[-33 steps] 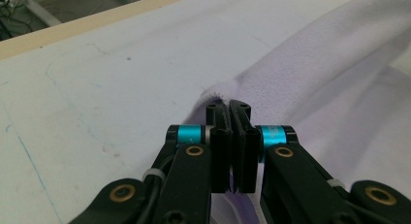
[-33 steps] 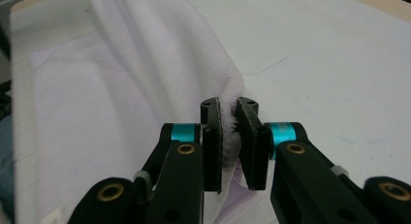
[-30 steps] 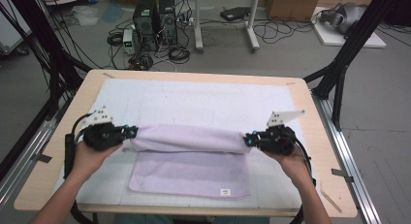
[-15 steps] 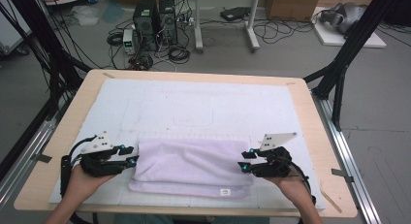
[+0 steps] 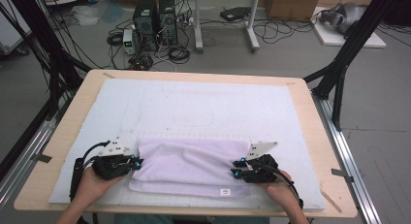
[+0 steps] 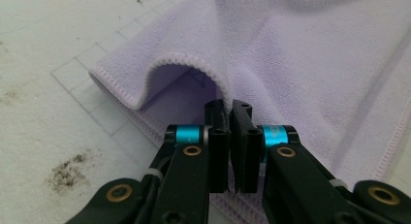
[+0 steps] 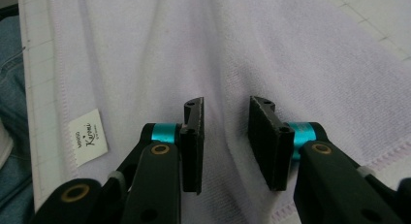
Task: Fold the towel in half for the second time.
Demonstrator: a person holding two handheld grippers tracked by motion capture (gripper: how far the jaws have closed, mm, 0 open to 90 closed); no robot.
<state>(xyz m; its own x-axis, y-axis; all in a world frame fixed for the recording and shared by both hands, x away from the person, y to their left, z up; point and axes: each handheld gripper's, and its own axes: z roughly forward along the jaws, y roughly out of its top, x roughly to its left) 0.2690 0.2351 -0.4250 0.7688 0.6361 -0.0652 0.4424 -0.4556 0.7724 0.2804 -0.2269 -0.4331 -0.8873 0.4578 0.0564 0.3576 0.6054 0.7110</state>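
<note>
Meanwhile, a lilac towel is pinched at its left hem by the left hand-held gripper; at its right edge, the right hand-held gripper is held apart, its jaws just closing.

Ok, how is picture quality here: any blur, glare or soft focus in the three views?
High view: even light, slightly soft, no glare, faint shadows under the towel. Left gripper view: towel weave sharp, the left claw crisp, shadow inside the lifted fold. Right gripper view: the right claw fairly sharp, the label readable, far towel washed pale.
</note>
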